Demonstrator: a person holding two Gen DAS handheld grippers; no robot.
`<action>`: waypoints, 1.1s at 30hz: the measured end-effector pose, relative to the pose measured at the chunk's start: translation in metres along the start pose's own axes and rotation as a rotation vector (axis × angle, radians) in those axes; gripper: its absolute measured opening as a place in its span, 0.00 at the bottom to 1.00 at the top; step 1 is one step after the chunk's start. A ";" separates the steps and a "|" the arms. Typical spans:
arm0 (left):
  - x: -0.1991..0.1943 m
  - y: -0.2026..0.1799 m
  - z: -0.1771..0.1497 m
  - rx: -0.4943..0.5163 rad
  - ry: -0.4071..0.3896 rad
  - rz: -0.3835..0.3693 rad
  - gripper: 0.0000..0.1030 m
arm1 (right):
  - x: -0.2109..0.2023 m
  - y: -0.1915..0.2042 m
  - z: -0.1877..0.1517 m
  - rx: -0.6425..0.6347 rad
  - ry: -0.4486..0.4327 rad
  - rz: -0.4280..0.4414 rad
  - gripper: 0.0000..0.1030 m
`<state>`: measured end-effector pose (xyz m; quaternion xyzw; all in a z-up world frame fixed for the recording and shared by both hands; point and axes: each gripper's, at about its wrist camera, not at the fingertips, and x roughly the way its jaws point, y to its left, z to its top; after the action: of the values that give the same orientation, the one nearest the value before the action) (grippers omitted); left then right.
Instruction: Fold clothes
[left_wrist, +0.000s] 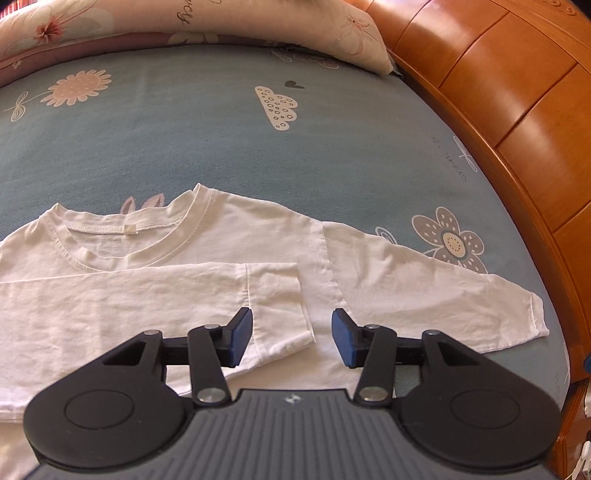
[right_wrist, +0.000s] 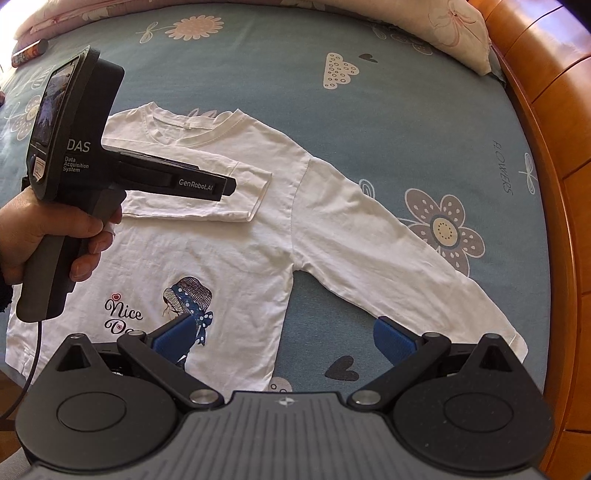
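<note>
A white long-sleeve shirt (right_wrist: 229, 258) lies flat, front up, on the bed sheet (right_wrist: 388, 110), with a girl print (right_wrist: 190, 299) near its hem. One sleeve (right_wrist: 192, 199) is folded across the chest, its cuff (left_wrist: 277, 295) just ahead of my left gripper (left_wrist: 291, 338). That gripper is open, its blue pads (left_wrist: 242, 338) apart above the cuff and clear of the cloth. The other sleeve (right_wrist: 406, 258) stretches out to the right. My right gripper (right_wrist: 284, 338) is open wide over the shirt's lower right edge and holds nothing. In the right wrist view the left gripper (right_wrist: 227, 188) hovers over the folded sleeve.
A curved wooden bed frame (right_wrist: 554, 184) bounds the right side. A floral pillow (left_wrist: 258, 22) lies along the far edge. A person's hand (right_wrist: 44, 229) holds the left gripper's handle. A dark tube-like object (right_wrist: 29, 51) rests far left on the sheet.
</note>
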<state>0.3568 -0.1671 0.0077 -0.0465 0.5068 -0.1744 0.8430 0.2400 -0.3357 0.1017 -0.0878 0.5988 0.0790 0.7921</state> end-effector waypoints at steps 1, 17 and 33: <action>-0.003 0.000 -0.002 0.018 0.000 0.007 0.46 | 0.001 0.002 0.000 0.001 -0.002 0.005 1.00; -0.073 0.159 -0.115 0.042 -0.006 0.410 0.47 | 0.039 0.106 0.027 -0.083 0.000 0.131 1.00; -0.073 0.223 -0.161 0.361 -0.163 0.446 0.30 | 0.096 0.228 0.086 -0.162 -0.071 0.252 0.91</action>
<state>0.2407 0.0819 -0.0652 0.2029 0.3957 -0.0677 0.8931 0.2941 -0.0922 0.0222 -0.0728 0.5685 0.2292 0.7868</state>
